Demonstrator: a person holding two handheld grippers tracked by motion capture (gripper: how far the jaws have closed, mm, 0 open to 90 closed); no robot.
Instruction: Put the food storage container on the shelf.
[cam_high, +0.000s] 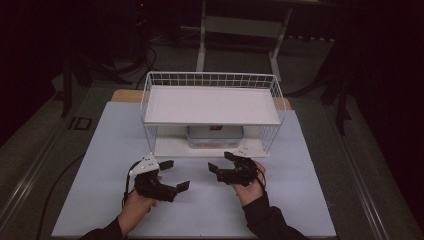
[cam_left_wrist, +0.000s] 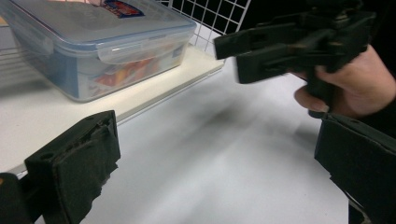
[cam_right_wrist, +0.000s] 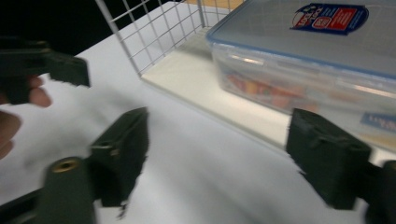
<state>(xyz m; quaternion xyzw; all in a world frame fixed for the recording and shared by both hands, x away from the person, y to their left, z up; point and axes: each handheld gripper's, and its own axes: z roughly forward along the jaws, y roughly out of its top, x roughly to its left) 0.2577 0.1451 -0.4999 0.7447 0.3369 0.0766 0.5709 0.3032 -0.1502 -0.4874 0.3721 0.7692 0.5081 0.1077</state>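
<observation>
Black blocky tool (cam_right_wrist: 219, 158); clear plastic box (cam_right_wrist: 308, 60); wire rack (cam_high: 212, 80).

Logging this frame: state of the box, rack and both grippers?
Food box: lid on, sitting on the rack's lower shelf.
Wire rack: upright on the table, top shelf bare.
Left gripper: open, holding nothing.
Right gripper: open, holding nothing, clear of the box.

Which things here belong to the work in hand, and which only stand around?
In the work: plastic box on the lower shelf of the wire rack; left gripper and right gripper, both open, empty.
Standing around: table frame; floor cables.
</observation>
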